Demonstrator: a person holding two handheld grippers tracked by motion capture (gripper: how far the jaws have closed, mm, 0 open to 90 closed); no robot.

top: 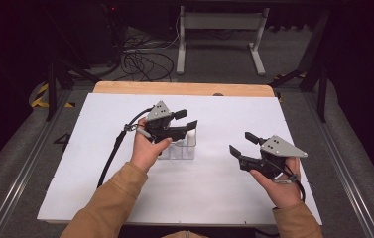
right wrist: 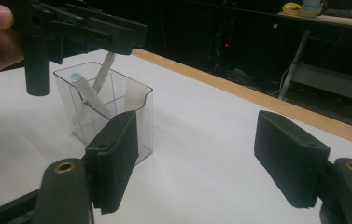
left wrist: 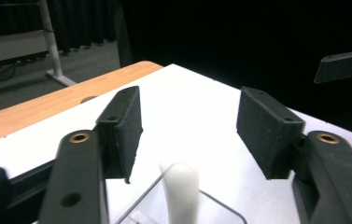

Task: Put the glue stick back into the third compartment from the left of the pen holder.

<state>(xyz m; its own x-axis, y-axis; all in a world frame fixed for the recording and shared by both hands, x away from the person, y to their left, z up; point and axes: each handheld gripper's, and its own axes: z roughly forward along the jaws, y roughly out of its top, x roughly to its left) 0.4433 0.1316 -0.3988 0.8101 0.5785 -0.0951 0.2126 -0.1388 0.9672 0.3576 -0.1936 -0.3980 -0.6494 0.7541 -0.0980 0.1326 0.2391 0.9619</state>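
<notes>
Here's the clear plastic holder (top: 178, 148), a small see-through box with thin dividers, standing a little left of the middle of the white worktop (top: 214, 188), well in from every edge. You can see straight through its walls: white stick-like pieces lean inside, one a capped white tube (right wrist: 84, 88) with a pale blue tip, another a thinner rod (right wrist: 103, 70) slanting the other way. A third white piece (left wrist: 181, 189) stands at the corner compartment, rounded at the top. Right above it hover the left tongs (top: 183, 119), spread apart, nothing pressed between the pads, that white piece just below the gap. Over toward the worktop's right edge the right tongs (top: 242, 144) hang wide apart too, empty, pointing at the holder from well off.
</notes>
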